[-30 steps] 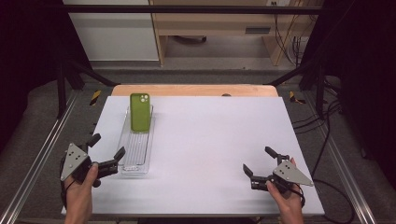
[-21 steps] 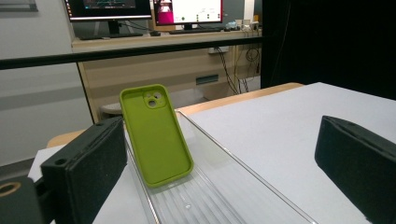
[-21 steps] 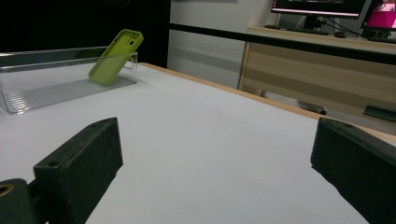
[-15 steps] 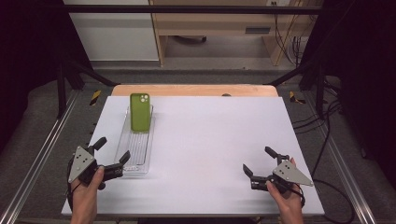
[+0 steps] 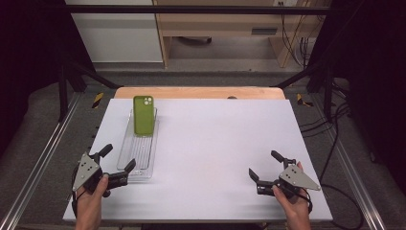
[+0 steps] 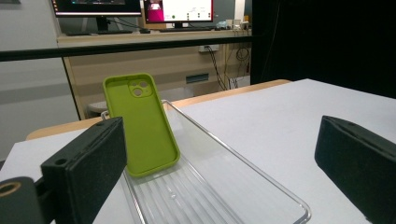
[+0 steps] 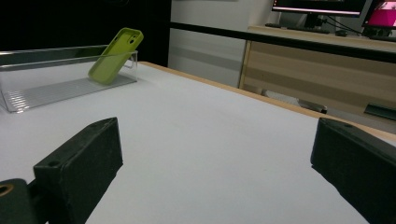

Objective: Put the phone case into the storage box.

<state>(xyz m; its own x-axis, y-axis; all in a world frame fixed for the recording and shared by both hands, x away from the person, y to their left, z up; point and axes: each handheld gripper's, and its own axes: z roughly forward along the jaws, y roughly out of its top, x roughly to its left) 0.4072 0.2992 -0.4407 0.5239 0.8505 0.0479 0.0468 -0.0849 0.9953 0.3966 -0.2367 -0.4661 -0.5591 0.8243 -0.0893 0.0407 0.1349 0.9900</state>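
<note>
Grippers spread at both near corners of the white counter (image 5: 210, 143), clear tray between them and the far edge.

Left gripper (image 5: 118, 164) hovers at the near end of the tray (image 5: 139, 160), fingers released and empty; the tray is a long, ribbed, clear plastic trough, and a matte green phone case (image 5: 143, 115) leans at its far end. Right of the tray lies smooth, bare surface. Right gripper (image 5: 265, 167), well right of the tray, is likewise released.
</note>
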